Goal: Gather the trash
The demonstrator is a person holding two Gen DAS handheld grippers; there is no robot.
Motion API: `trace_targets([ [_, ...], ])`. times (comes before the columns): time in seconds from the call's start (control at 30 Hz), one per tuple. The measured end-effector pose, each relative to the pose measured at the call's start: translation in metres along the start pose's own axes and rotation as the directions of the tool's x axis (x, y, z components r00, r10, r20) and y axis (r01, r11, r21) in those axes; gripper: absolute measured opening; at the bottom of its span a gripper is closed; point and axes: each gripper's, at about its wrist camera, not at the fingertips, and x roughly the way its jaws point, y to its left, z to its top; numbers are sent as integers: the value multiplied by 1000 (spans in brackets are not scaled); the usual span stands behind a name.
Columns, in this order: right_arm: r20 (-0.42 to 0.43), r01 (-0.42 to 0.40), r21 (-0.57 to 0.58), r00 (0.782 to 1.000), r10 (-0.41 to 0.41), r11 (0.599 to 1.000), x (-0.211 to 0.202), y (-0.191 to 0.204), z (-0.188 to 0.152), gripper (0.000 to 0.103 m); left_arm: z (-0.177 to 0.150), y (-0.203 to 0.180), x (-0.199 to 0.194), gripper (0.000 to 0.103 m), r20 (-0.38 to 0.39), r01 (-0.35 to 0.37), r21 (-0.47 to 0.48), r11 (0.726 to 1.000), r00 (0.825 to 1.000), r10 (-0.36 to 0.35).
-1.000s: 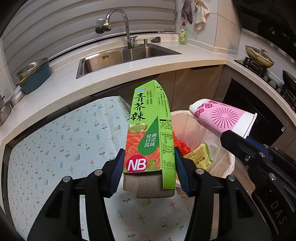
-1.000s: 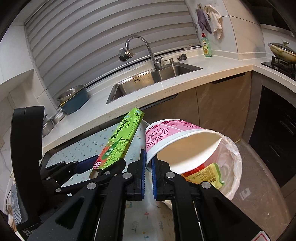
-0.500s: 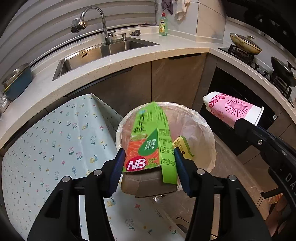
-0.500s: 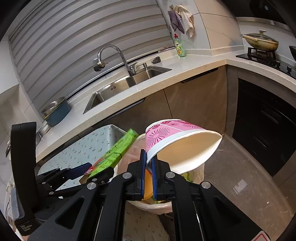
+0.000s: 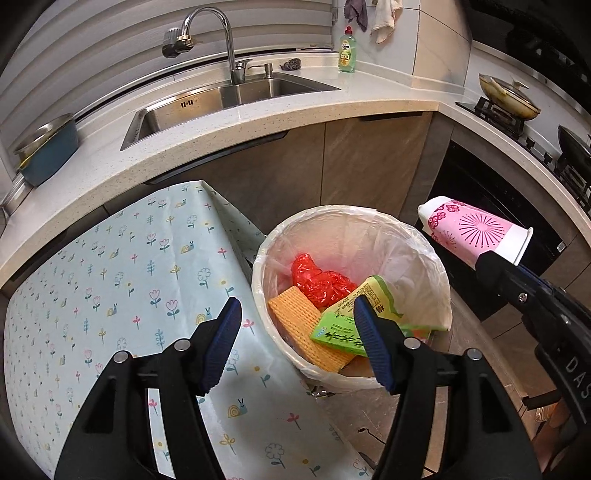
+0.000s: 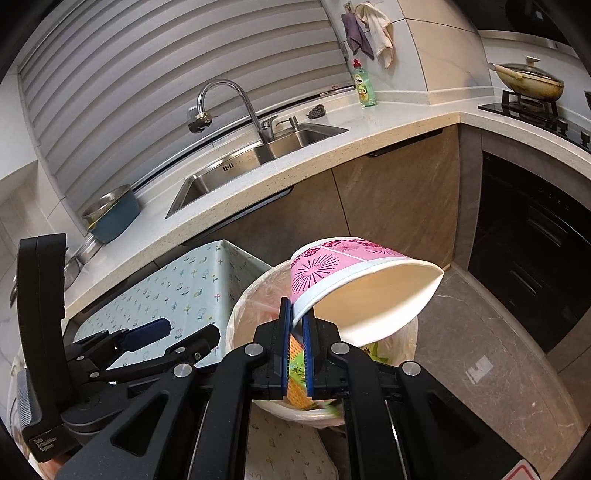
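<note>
So the left gripper (image 5: 295,325) has let go: half a second back it was clamped on the green carton (image 5: 341,332), now its jaws are spread wide with nothing between them, and the carton is lying inside the trash bin (image 5: 436,273). It sits at the near side of the bin, on top of an orange wafer-looking pack (image 5: 301,326), with a crumpled red wrapper (image 5: 317,280) just behind it toward the bin's far wall. The left gripper hangs above the bin's near-left rim, angled down into it, one finger over the flowery tablecloth (image 5: 110,277) left of the bin.

The right gripper (image 6: 296,345) is pinched tight on the rim of the pink paper cup (image 6: 332,269), same grip as before. The cup is tipped on its side, mouth facing right, held above the bin's right edge rather than in it.

Beyond the bin are the counter cabinets, then the sink (image 5: 236,96) with its faucet (image 5: 218,33).
</note>
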Motion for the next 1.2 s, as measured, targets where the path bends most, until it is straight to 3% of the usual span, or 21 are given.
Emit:
trace_targets([
  [0.6,-33,-30,-48,999,28,998,22,24,4,6,-2,29,-7,60,20,-30,-50,998,999,31],
  [0.77,-44,-32,-64,999,29,997,29,34,3,11,-4,39,-10,60,24,-42,-68,997,999,44],
  [0.93,-51,-30,-77,998,26,997,35,43,3,14,-8,51,-16,69,36,-65,-91,994,997,69],
  [1.2,-50,-50,-102,998,45,993,26,61,-2,17,-15,67,-28,70,41,-84,-125,989,995,90],
])
